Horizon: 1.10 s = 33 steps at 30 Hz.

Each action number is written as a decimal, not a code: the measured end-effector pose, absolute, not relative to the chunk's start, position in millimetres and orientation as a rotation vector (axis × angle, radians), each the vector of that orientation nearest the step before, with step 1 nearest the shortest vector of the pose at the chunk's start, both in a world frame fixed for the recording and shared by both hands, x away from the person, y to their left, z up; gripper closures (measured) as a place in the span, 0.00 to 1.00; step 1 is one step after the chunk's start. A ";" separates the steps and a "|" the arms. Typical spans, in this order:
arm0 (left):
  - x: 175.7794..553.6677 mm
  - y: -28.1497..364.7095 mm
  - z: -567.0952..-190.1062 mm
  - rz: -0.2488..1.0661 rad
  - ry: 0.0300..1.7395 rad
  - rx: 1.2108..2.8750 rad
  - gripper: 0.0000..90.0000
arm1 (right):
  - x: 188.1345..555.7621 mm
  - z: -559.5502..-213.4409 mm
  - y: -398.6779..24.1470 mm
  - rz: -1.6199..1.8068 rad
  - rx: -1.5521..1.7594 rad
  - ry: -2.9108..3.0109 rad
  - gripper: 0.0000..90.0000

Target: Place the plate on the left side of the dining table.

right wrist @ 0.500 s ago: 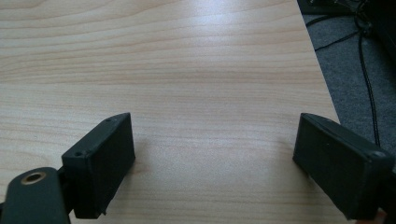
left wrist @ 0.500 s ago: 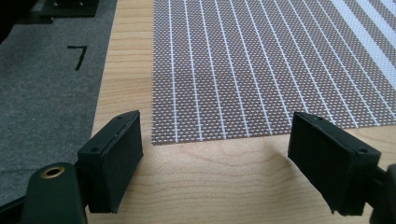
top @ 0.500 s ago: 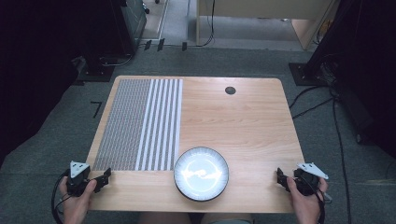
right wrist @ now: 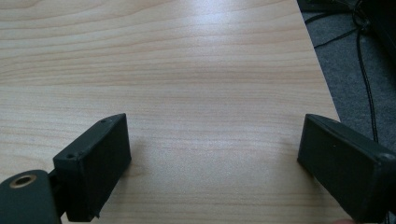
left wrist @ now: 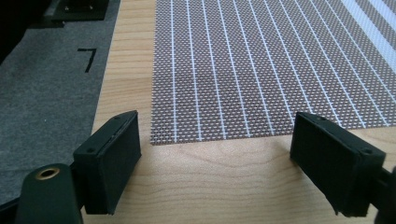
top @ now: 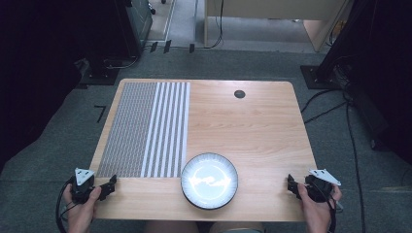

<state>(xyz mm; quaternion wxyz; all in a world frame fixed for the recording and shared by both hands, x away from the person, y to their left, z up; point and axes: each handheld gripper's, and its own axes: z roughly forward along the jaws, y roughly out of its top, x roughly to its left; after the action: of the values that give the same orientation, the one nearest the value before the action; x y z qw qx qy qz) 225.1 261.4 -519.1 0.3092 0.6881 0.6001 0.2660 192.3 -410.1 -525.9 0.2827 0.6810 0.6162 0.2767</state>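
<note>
Two empty grippers, left gripper (top: pixel 108 186) and right gripper (top: pixel 293 186), jaws spread wide at the table (top: pixel 252 131) near corners; my left faces the placemat (top: pixel 145 128), which I judge thin, light, floppy — best pinched at its near edge, beside the plate (top: pixel 210 180).

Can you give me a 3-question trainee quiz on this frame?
1. True or false: the left tongs grip the placemat.
2. Which thing lies nearest the table's front edge? A) the bowl B) the placemat C) the round cable grommet
3. Fill in: the right tongs hover with jaws ____ over bare wood.

Key
1. False: they stand open, short of the placemat's near edge.
2. A
3. open
</note>
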 end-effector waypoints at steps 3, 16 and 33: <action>225.6 261.4 -518.8 0.698 1.585 1.825 0.16 | 192.3 -525.9 -410.2 0.741 1.823 1.651 0.10; 223.9 273.0 -513.7 0.588 1.573 1.763 0.15 | 192.3 -525.6 -410.3 0.739 1.826 1.648 0.10; 225.4 253.0 -493.9 0.658 1.576 1.723 0.15 | 193.4 -525.3 -405.8 0.714 1.835 1.615 0.10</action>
<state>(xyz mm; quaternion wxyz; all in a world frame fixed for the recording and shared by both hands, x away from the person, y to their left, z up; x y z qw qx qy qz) 225.4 253.0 -493.9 0.3504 0.6652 0.6085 0.2540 193.4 -405.8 -525.3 0.2931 0.6890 0.6062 0.2681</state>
